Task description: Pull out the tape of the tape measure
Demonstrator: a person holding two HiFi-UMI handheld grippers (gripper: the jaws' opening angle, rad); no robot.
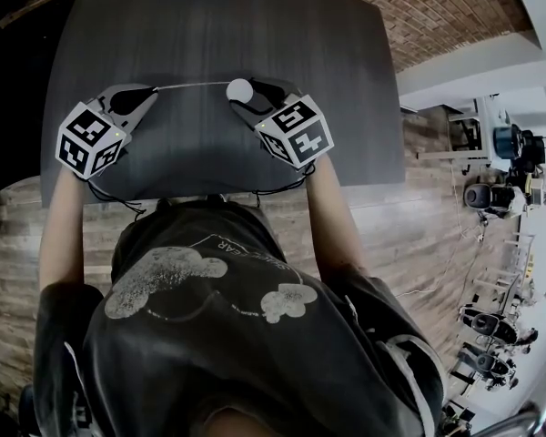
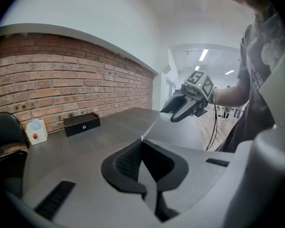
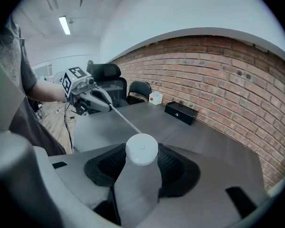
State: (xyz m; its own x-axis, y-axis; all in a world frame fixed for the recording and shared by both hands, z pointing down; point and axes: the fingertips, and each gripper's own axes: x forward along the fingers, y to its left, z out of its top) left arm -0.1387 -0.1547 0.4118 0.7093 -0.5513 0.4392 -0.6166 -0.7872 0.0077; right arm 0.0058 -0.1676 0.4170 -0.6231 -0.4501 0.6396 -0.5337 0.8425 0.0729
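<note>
Your right gripper (image 1: 247, 96) grips the round white tape measure (image 3: 141, 148) steady so your left gripper (image 1: 151, 90), fingers shut on its thin tape (image 1: 191, 86), can pull

The dark, wood-grained surface (image 1: 209, 35) runs up to a brick wall (image 2: 61, 75). A black box (image 2: 80, 124) lies at its far edge. Beside that, toward the corner, sits a small white unit (image 2: 36, 131) with a red button. The two stand apart.
</note>
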